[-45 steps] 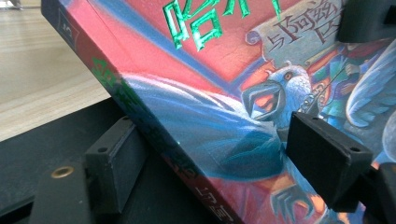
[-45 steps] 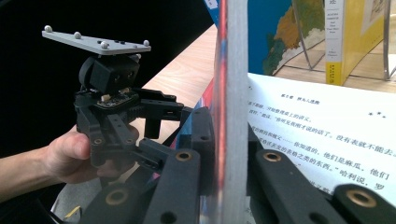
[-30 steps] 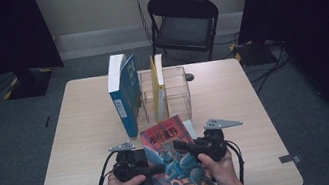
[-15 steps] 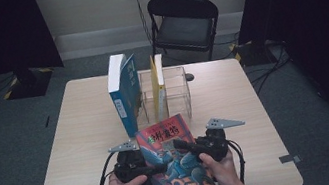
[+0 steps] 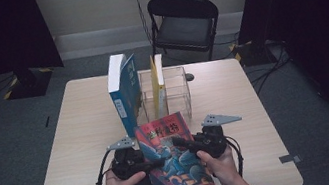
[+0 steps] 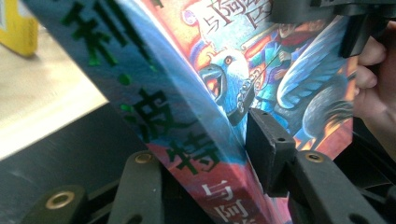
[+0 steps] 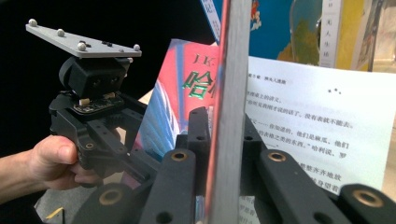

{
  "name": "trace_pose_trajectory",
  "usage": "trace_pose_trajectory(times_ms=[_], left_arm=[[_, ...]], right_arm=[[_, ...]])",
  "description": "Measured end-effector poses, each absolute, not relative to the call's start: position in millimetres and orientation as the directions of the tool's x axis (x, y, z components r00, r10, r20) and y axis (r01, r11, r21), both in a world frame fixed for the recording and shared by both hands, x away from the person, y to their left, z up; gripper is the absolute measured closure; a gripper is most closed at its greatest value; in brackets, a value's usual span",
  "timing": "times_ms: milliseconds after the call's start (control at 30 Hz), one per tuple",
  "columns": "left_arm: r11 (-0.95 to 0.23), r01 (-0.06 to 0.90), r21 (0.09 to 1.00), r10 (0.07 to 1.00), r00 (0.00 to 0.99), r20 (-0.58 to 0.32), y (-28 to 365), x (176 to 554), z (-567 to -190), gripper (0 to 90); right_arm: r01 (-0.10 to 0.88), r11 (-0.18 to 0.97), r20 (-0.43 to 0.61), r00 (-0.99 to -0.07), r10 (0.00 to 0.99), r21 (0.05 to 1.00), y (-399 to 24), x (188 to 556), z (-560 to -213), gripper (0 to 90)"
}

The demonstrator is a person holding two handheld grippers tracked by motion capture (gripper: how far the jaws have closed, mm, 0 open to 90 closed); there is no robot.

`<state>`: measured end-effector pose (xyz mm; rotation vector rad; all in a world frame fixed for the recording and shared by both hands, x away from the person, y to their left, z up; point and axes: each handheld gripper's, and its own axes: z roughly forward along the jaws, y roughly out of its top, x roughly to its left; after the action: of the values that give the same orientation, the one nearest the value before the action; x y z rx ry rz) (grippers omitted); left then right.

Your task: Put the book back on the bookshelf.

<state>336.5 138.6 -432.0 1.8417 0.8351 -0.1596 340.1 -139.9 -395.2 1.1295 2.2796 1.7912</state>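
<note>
A thick book with a red and blue illustrated cover (image 5: 177,166) is held tilted above the table's near edge. My left gripper (image 5: 156,163) grips its spine side. Its jaws have just been closing, and in the left gripper view (image 6: 201,149) the spine (image 6: 187,140) sits between them with one pad (image 6: 264,140) pressed on the cover. My right gripper (image 5: 181,143) is shut on the book's cover. In the right gripper view (image 7: 224,130) the cover's thin edge (image 7: 231,70) stands between the jaws, with a printed page (image 7: 317,121) to its right and the left gripper (image 7: 93,107) beyond.
A blue book (image 5: 124,91) stands upright mid-table beside a clear plastic holder (image 5: 178,97) with a yellow book (image 5: 158,86) in it. A black folding chair (image 5: 183,21) stands past the far edge of the wooden table (image 5: 74,138).
The left gripper's jaws have closed onto the book's spine side. The left hand and that side of the book have risen slightly. The right gripper has kept still.
</note>
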Motion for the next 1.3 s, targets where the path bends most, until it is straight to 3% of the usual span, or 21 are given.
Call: trace_pose_trajectory(times_ms=[400, 733, 1033, 1300], left_arm=[[-0.211, 0.535, 0.818, 0.445, 0.797, -0.407, 140.6, 337.7, -411.9, 66.0], [-0.131, 0.441, 0.888, 0.483, 0.811, -0.332, 153.7, 342.7, -384.7, 73.5], [-0.156, 0.378, 0.912, 0.478, 0.837, -0.265, 150.5, 332.4, -383.7, 74.4], [-0.173, 0.344, 0.923, 0.471, 0.852, -0.23, 149.2, 325.3, -382.6, 74.5]], right_arm=[[0.501, 0.081, 0.379, -0.742, 0.553, 0.862, -137.0, 344.5, -378.9, 83.3], [0.417, 0.032, 0.339, -0.779, 0.528, 0.908, -130.9, 346.7, -351.0, 82.1], [0.37, 0.022, 0.283, -0.748, 0.6, 0.929, -152.0, 337.0, -350.7, 46.8], [0.38, -0.009, 0.297, -0.707, 0.642, 0.925, -180.0, 343.5, -358.9, 32.9]])
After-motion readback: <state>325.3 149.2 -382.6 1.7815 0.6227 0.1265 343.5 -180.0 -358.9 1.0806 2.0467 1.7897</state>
